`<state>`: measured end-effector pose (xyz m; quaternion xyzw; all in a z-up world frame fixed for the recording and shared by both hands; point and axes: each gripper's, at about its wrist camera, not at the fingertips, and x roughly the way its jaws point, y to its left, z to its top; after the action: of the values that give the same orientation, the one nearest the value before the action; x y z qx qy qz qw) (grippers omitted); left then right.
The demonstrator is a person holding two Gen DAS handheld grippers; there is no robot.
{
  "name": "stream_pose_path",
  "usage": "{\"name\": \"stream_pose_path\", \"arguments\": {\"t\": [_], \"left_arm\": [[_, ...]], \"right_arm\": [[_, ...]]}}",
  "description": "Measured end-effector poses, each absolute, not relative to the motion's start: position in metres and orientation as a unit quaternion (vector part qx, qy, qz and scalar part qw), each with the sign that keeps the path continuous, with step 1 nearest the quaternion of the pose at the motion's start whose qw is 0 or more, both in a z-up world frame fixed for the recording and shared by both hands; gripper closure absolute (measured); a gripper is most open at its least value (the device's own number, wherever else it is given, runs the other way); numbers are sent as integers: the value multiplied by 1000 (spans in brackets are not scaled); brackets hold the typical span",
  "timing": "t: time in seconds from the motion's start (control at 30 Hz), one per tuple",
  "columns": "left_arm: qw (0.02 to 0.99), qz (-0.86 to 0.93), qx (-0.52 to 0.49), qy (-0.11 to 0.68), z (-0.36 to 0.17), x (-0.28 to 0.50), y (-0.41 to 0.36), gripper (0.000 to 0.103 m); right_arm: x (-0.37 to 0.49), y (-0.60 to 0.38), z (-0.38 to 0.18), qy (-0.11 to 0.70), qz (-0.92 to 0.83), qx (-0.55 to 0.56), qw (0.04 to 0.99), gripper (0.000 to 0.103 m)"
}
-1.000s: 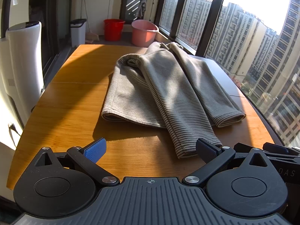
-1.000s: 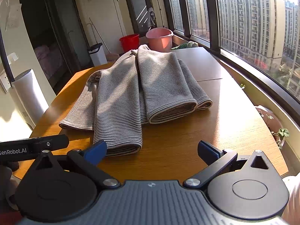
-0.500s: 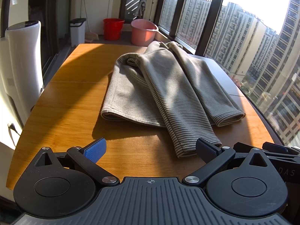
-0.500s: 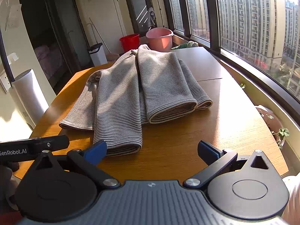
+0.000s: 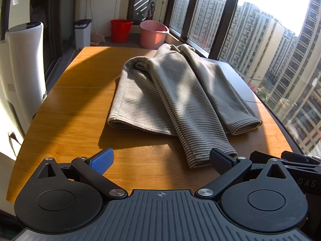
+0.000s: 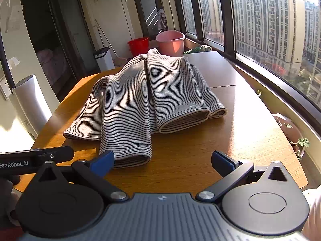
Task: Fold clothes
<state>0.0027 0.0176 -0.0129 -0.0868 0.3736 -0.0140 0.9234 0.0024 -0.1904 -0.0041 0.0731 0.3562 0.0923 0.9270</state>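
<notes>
A grey striped garment lies on the wooden table, its sides folded inward and one sleeve reaching toward the near edge. My left gripper hovers open just short of that sleeve's cuff, with nothing between its blue pads. In the right wrist view the same garment spreads across the table, and my right gripper is open near the front edge, its left pad beside the sleeve cuff. Neither gripper touches the cloth.
A white cylindrical appliance stands left of the table. A red bucket, a pink basin and a white bin sit on the floor beyond. Tall windows line the right side. A potted plant stands past the table's right edge.
</notes>
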Motion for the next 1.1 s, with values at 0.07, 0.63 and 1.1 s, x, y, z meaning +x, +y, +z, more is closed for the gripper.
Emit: {"name": "stream_pose_path", "arguments": {"t": [0.07, 0.63, 1.1], "left_arm": [[923, -14, -87, 374, -13, 3, 18, 0], [923, -15, -82, 377, -15, 4, 16, 0], [913, -41, -80, 399, -25, 36, 22, 0]], "right_arm": [[3, -190, -4, 355, 92, 72, 927, 0], [6, -191, -5, 357, 91, 72, 927, 0], [42, -186, -14, 371, 75, 43, 925, 0]]}}
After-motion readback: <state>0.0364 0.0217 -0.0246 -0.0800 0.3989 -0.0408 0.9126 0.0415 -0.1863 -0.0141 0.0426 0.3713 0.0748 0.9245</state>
